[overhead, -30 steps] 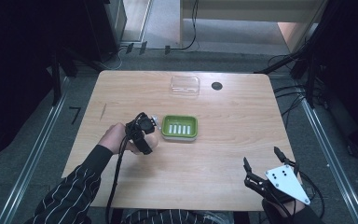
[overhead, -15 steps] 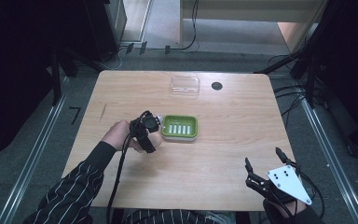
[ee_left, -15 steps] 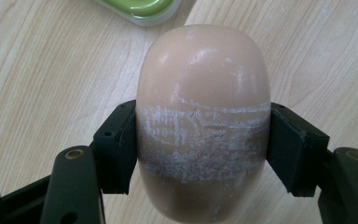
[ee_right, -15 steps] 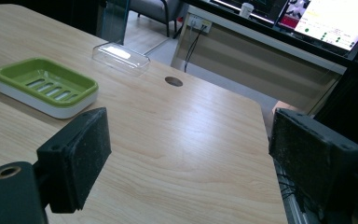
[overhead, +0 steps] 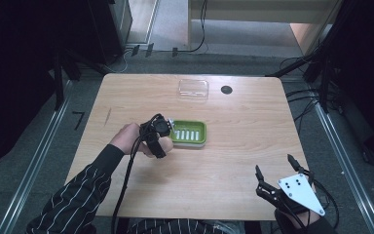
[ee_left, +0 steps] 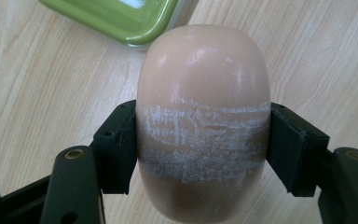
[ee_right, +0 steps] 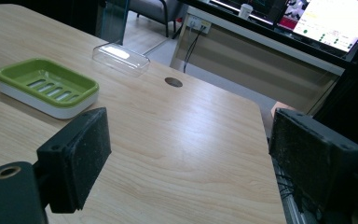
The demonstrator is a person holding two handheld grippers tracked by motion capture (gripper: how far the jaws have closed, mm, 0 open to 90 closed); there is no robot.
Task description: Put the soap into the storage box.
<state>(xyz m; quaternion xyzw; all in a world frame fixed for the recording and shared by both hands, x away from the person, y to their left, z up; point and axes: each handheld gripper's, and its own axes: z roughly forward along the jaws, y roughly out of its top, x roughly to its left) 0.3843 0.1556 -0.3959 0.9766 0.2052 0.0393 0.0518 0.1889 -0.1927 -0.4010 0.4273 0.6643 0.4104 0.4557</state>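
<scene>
- Nearest the person, at the table's near right corner, the right gripper (overhead: 275, 171) has its jaws set wide apart with nothing between them; the grey three-cornered plate sits on top of it
- In the right gripper view the two black pads (ee_right: 81, 158) frame bare wooden table (ee_right: 182, 140), well apart from each other
- Further in, left of centre, the left gripper (overhead: 161, 141) is carried by a hand (overhead: 126, 138) coming out of a striped sleeve (overhead: 78, 195), with its cable trailing back toward the table's near edge
- Its jaws are clamped on a peach-coloured oval bar of soap (ee_left: 203, 121), one pad on each flank; a whitish scuffed band runs across the bar between the pads
- The soap is held over the wood just beside the green soap dish (overhead: 190, 132), whose corner shows at the top of the left gripper view (ee_left: 121, 18); whether the bar touches the table I cannot tell
- The dish has a slotted green tray on a white base and lies near the table's middle
- Beyond it, near the far edge, lies a clear plastic lid (overhead: 193, 89), and just to its right a small dark round hole (overhead: 226, 89) in the tabletop
</scene>
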